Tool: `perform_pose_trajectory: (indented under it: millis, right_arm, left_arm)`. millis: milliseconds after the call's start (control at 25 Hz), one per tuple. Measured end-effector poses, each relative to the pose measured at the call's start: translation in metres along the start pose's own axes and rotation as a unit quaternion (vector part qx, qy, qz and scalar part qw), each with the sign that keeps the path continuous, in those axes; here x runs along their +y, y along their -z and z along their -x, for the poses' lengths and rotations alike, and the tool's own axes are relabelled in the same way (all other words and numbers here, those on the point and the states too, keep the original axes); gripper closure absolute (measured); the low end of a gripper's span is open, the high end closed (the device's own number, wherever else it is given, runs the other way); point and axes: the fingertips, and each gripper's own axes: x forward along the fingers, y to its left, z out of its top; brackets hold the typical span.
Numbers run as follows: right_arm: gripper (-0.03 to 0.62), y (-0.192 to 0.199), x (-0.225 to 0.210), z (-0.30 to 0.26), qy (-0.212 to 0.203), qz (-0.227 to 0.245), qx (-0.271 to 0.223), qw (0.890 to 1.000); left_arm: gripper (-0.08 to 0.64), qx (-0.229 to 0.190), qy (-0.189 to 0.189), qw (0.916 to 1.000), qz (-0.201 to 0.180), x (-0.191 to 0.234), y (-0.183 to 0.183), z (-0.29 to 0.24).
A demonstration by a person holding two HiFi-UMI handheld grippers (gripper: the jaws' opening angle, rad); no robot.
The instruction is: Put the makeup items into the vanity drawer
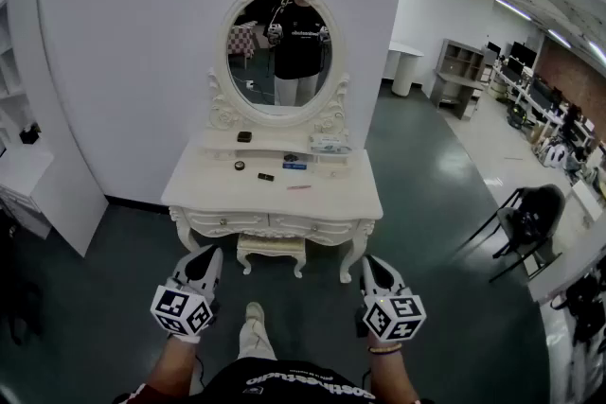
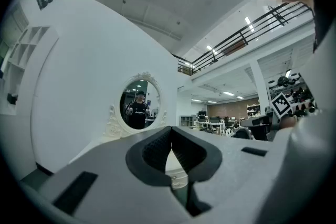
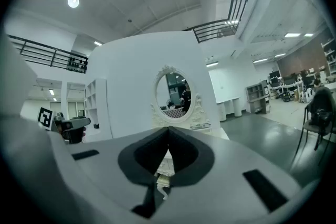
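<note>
Makeup items (image 1: 266,176) dot the wall-side vanity (image 1: 327,196); left hand-held gripper (image 1: 213,252) and right hand-held gripper (image 1: 371,261) hang clenched, empty.

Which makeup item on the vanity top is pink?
The thin stick lying nearest the front edge of the vanity; the items behind it are black or blue.
</note>
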Motion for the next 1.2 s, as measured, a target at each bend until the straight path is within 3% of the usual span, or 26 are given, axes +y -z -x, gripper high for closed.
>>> perform_pose_trajectory:
  millis: [240, 880, 1200]
  right_arm:
    - [0.598, -0.001, -0.001, 0.002, 0.0, 0.002, -0.003, 1.0]
    - [0.595, -0.001, -0.004, -0.001, -0.007, -0.023, -0.018, 1.0]
    - [0.589, -0.006, -0.005, -0.008, -0.009, -0.001, -0.028, 1.0]
  left_arm:
    - [0.554, 0.0, 0.004, 0.9998, 0.02, -0.001, 0.004, 0.001]
    - [0.554, 0.006, 0.009, 0.9996, 0.026, -0.001, 0.014, -0.009]
    - [0.554, 0.006, 0.018, 0.9996, 0.022, 0.001, 0.013, -0.025]
